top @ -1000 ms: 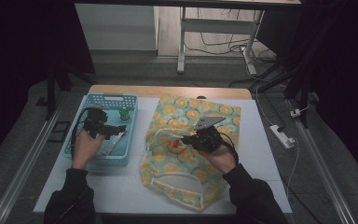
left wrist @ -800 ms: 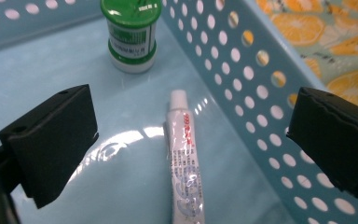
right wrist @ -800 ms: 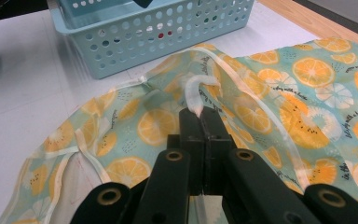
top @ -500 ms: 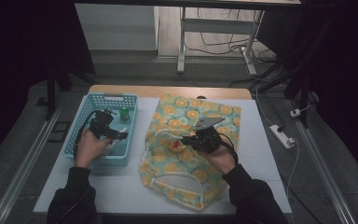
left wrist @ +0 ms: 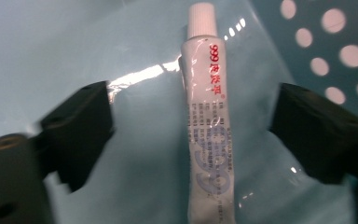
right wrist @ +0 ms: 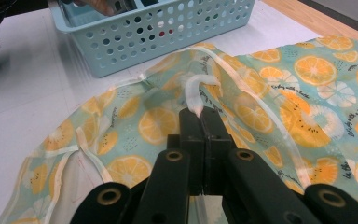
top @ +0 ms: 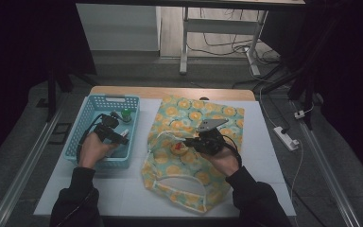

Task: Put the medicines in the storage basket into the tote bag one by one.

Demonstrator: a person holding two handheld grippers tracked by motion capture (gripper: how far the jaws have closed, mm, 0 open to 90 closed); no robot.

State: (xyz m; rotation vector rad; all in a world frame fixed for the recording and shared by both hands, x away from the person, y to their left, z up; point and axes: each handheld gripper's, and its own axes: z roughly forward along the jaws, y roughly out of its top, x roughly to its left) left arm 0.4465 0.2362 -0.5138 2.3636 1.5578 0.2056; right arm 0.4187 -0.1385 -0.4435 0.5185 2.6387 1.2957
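Inside basket (top: 89,124), left gripper (left wrist: 191,135) jaws spread astride tube (left wrist: 208,126), cap at 12; right gripper (right wrist: 200,116) clamps bag (right wrist: 307,93) handle (right wrist: 196,91), likely holding mouth open.

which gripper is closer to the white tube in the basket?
Left. The left gripper is open inside the blue basket, one jaw on each side of the white tube. The right gripper is off over the orange-print bag, clamping its strap.

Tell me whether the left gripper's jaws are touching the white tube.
Apart. The left gripper view shows the left gripper open, with blue basket floor visible between each jaw and the white tube.
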